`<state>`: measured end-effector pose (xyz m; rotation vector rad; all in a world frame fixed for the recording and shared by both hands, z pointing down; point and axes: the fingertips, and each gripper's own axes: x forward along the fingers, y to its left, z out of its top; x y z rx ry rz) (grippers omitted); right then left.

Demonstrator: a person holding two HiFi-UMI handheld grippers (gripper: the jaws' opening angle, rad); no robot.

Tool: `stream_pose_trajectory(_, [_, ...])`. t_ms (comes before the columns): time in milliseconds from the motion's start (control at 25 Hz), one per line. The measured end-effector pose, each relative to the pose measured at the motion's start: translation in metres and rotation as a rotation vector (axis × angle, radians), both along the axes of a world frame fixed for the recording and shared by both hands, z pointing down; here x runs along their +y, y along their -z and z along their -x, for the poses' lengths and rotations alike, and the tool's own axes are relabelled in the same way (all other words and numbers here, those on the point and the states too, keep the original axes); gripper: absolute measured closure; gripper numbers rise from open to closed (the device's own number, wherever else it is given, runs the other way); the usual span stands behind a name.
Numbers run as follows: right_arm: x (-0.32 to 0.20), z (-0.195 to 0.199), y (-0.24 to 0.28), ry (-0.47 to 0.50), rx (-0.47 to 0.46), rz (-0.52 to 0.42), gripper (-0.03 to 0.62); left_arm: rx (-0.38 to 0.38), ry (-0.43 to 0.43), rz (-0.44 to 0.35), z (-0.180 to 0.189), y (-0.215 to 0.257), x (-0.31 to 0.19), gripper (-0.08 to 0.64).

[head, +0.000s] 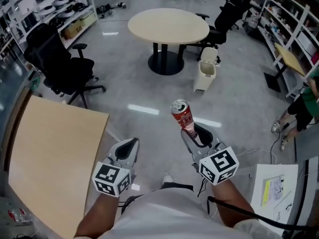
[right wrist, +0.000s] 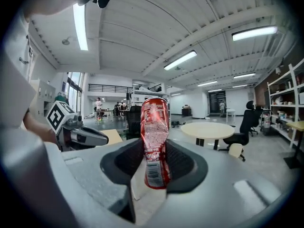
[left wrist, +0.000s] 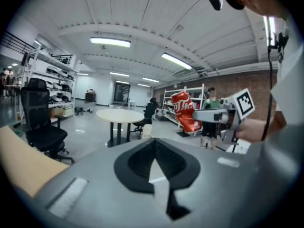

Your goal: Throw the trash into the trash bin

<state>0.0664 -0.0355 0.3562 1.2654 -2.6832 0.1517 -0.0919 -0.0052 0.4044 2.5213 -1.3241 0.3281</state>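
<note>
A dented red soda can [head: 182,116] stands upright between the jaws of my right gripper [head: 192,131], which is shut on its lower half. In the right gripper view the can [right wrist: 154,132] fills the middle, gripped by the black pads [right wrist: 183,163]. My left gripper [head: 130,144] hangs beside it at the left, shut with nothing in it; its tips [left wrist: 154,142] meet. A cream trash bin [head: 206,69] stands on the floor ahead, next to the round table [head: 168,25]. From the left gripper view the can [left wrist: 185,110] shows at the right.
A wooden tabletop [head: 55,158] lies at my left. Black office chairs [head: 60,63] stand at the left and behind the round table. Shelving [head: 294,19] lines the right wall, and a person [head: 304,108] stands there. Open grey floor lies between me and the bin.
</note>
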Motion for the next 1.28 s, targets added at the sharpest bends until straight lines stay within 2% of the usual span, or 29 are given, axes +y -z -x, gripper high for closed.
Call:
stream_pose_trajectory(280, [-0.012,-0.088,-0.003,-0.152,0.005,0.009,0.448,0.004,-0.144,-0.001,-0.084,0.000,-0.040,0.552])
stream_pose_trajectory(560, [-0.009,-0.147,-0.010,-0.271,0.001,0.028,0.448,0.008,-0.255,-0.030,-0.146,0.002,-0.062,0.552])
stream_pose_trajectory(800, [0.008,-0.172,-0.019,-0.341,-0.010,0.047,0.448,0.009,-0.345,-0.028,-0.179,-0.002,-0.058,0.552])
stream_pose_trajectory(1280, [-0.004,-0.202,-0.031,-0.454,-0.005,0.068,0.448,0.008,-0.451,-0.023,-0.213,-0.007,-0.099,0.552])
